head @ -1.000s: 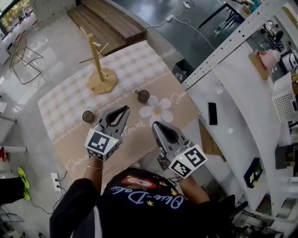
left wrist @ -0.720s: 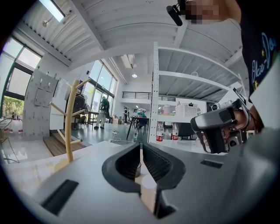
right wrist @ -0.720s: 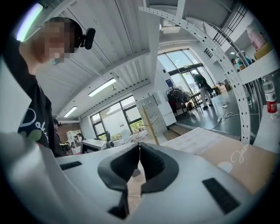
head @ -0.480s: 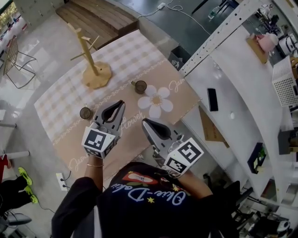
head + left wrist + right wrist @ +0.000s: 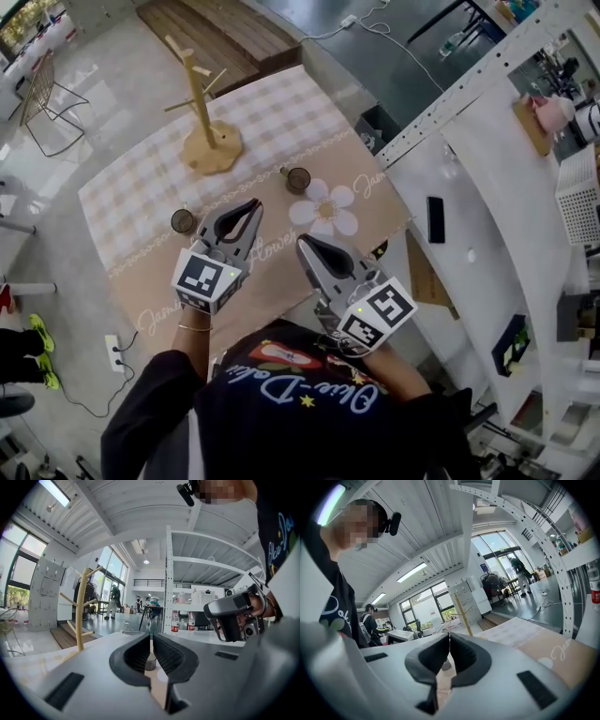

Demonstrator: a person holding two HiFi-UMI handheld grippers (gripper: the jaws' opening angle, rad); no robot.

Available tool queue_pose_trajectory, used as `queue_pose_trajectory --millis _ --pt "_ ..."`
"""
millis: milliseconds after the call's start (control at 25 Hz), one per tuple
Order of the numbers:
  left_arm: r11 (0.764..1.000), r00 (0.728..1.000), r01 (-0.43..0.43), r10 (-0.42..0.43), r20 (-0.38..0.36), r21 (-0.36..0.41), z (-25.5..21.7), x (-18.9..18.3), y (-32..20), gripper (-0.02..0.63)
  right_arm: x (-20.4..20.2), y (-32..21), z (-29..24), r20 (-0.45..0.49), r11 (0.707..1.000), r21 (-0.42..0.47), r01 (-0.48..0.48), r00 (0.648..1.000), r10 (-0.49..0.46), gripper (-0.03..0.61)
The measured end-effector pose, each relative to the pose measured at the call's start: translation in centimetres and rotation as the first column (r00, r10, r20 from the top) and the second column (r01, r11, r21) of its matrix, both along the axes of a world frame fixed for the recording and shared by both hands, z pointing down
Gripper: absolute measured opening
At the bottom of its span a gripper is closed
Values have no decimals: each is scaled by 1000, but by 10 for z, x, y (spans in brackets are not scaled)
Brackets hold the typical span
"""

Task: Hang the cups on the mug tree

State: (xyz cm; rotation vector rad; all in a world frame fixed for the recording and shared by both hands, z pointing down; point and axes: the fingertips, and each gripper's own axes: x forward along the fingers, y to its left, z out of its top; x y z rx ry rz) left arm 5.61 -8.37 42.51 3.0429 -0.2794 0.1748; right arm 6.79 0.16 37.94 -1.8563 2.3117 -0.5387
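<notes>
Though the left cup point(image 5: 183, 221) and right cup point(image 5: 298, 179) stand plainly on the table point(image 5: 141, 187) seen from above, apart from the mug tree point(image 5: 202, 112), the gripper views mostly hide them behind the jaws. The left gripper point(image 5: 251, 204) and right gripper point(image 5: 302, 243) are both pinched closed, holding nothing.

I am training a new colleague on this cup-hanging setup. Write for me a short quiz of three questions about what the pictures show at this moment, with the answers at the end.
1. How many cups stand on the table?
2. True or false: one cup already hangs on the mug tree.
3. The right gripper is: A) open; B) shut and empty; C) shut on a cup.

Key:
1. Two.
2. False; its pegs are bare.
3. B.
</notes>
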Motion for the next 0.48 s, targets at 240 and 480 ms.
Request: queue_pose_trajectory --millis 240,480 --pt "999 999 48 -48 13 -8 5 3 -10 9 10 -6 -4 11 999 7 41 999 -41 11" --pt "999 997 41 -40 70 -21 30 17 -9 11 34 -5 12 38 999 -27 26 999 -25 11"
